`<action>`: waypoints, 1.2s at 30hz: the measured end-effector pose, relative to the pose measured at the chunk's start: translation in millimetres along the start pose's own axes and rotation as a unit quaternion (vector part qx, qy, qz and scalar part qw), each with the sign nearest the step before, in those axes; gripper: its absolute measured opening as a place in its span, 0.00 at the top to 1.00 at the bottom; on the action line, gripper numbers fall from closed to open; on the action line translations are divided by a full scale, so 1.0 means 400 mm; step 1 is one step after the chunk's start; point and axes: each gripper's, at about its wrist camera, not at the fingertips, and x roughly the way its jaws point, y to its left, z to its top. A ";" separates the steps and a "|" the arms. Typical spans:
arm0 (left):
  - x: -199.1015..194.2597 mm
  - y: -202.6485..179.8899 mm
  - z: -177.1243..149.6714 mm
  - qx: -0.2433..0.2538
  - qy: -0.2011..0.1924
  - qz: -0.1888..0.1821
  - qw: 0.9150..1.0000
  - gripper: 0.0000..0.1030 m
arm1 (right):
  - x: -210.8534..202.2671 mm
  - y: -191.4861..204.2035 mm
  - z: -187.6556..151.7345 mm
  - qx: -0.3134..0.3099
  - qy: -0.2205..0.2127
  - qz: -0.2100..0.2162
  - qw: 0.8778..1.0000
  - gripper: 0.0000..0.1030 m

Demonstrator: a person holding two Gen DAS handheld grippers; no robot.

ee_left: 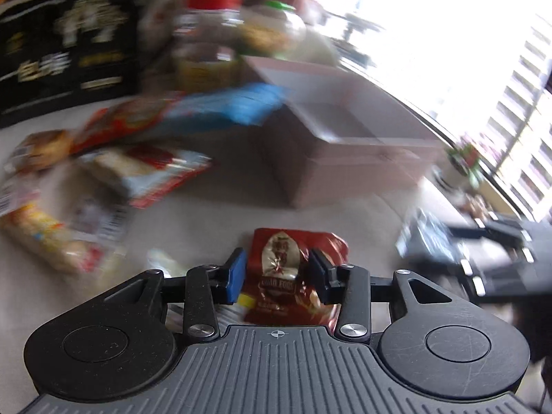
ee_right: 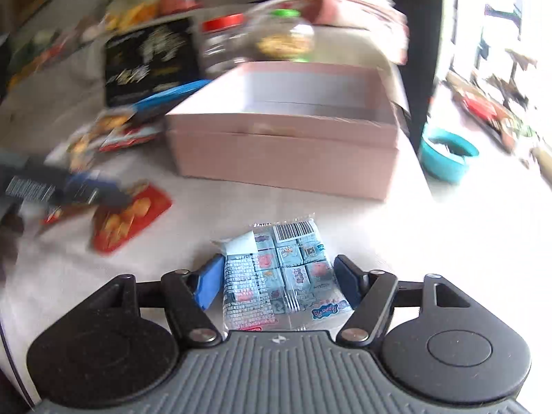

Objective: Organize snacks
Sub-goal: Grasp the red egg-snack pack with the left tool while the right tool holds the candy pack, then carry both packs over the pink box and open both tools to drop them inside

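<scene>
Left wrist view: the left gripper (ee_left: 276, 272) is clamped on a crinkly dark-red foil snack packet (ee_left: 293, 269), in front of the open pink cardboard box (ee_left: 345, 158).

Right wrist view: the right gripper (ee_right: 277, 283) grasps a clear pale-blue "Peppa Pig" candy bag (ee_right: 279, 272) with 1 barcode, before that box (ee_right: 286, 158).

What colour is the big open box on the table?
The box is pale pink outside and white inside, seen best from the right wrist camera.

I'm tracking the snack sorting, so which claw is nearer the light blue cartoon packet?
Right. The right claw straddles the light blue packet; the left claw is off to its left, around a red packet.
</scene>
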 end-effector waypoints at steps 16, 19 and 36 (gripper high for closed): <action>0.033 -0.238 -0.067 0.194 0.016 0.081 0.978 0.18 | 0.007 -0.019 -0.013 0.033 -0.031 -0.005 0.999 0.19; 0.028 -0.226 -0.058 0.163 0.016 0.057 0.985 0.14 | 0.007 -0.012 -0.016 0.029 -0.029 -0.008 0.999 0.19; 0.012 -0.106 -0.043 0.035 0.010 0.058 0.998 0.25 | 0.001 0.039 -0.024 -0.021 -0.022 -0.033 0.999 0.31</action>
